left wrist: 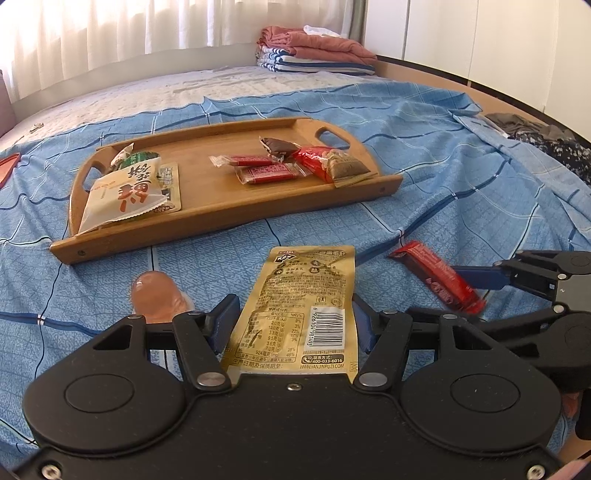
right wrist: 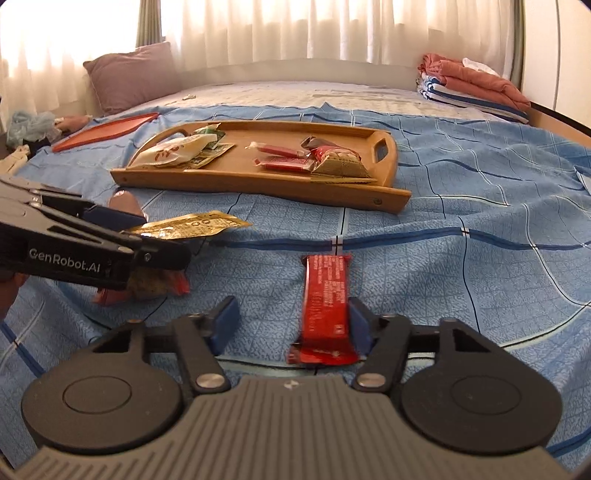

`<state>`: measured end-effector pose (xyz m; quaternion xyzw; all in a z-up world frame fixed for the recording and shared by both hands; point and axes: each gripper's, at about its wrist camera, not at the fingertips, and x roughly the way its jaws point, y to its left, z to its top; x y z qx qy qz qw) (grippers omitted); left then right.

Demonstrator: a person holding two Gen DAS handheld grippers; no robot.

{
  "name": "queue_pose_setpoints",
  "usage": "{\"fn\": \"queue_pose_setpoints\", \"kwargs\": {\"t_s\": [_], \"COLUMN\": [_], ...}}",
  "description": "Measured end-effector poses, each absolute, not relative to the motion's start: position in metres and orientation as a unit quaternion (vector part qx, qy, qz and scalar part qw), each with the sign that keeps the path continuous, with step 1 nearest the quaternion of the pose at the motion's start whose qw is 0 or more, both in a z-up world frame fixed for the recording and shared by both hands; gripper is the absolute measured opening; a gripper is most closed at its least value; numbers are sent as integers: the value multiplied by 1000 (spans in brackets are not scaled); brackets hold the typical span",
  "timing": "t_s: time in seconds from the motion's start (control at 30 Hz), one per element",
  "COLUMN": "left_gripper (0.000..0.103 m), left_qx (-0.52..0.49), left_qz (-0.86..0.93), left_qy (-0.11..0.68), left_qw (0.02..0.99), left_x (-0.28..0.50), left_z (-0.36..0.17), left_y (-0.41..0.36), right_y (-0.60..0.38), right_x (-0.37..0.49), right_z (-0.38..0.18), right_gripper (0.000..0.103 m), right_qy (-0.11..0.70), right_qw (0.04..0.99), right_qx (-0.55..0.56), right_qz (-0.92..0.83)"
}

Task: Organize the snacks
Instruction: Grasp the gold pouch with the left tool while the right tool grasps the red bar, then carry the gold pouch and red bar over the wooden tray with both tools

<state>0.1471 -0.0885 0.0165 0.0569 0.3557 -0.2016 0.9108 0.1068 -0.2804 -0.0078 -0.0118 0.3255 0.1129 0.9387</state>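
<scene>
Pillow [right wrist: 133, 75], folded laundry [left wrist: 314, 50], curtains [right wrist: 295, 29].

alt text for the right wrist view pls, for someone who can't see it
The right gripper, jaws open, straddles a red snack bar lying on a blue checked bedsheet. At left, the left gripper holds a gold snack packet. Beyond them a wooden tray holds several snack packets.

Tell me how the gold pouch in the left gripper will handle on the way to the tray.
The gold pouch looks flat and thin, so probably light. In the right wrist view it sticks out sideways from the left gripper with little sag, so likely fairly stiff. Its glossy film may be slippery.
</scene>
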Motion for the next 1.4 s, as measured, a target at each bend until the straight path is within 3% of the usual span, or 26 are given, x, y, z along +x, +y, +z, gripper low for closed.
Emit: {"fn": "queue_pose_setpoints", "kwargs": {"t_s": [0.1,0.17,0.23,0.83,1.17,1.4], "left_gripper": [60,60,51,44,44,44], "left_qx": [57,57,54,35,0,-29], "left_qz": [-200,-196,-191,-171,-122,-89], "left_qy": [355,356,355,323,305,321], "left_qw": [911,912,914,930,944,942], "left_x": [147,147,147,171,241,307], "left_z": [18,19,22,59,103,107], "left_y": [-87,-86,-84,-66,-48,-49], "right_y": [-285,-287,-288,-289,-288,-286], "right_x": [109,112,113,140,218,270], "right_z": [-6,-6,-5,39,68,80], "right_gripper": [37,33,28,28,28,28], "right_qy": [325,327,328,293,310,306], "right_qw": [940,940,940,950,943,947], "right_qx": [9,21,27,68,91,66], "right_qz": [103,96,90,83,77,68]}}
